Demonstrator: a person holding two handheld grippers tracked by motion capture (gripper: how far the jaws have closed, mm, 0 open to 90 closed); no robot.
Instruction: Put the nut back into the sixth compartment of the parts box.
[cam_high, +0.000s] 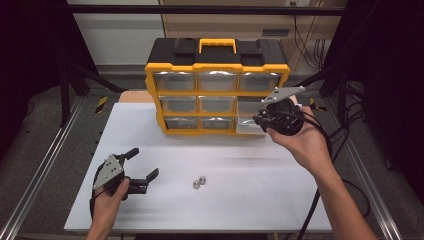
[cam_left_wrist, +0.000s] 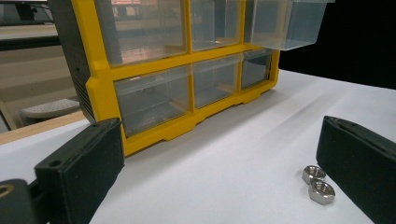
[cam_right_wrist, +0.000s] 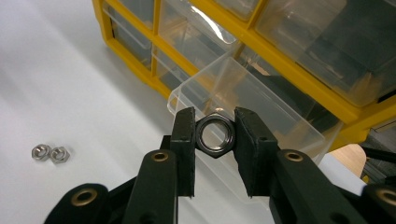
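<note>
Desk: a white board carrying everything, with the organiser at its far edge.
Organiser: a yellow and black cabinet of clear drawers, three rows of three, standing upright.
Open drawer: a clear bin pulled out at the cabinet's right side; it looks empty from the right claw view, though its floor is partly hidden.
Left claw: resting low at the near left of the desk, jaws spread wide with nothing between them.
Right claw: raised in front of the open drawer, jaws pinched on the held nut.
Held nut: a steel hex nut gripped flat-to-flat, hanging over the drawer's near rim.
Loose nuts: two more lying side by side, touching, near the middle of the desk and just beside the left claw.
Progress: judged early to midway; one nut is lifted and poised for dropping, none visibly stored, two left to fetch.
</note>
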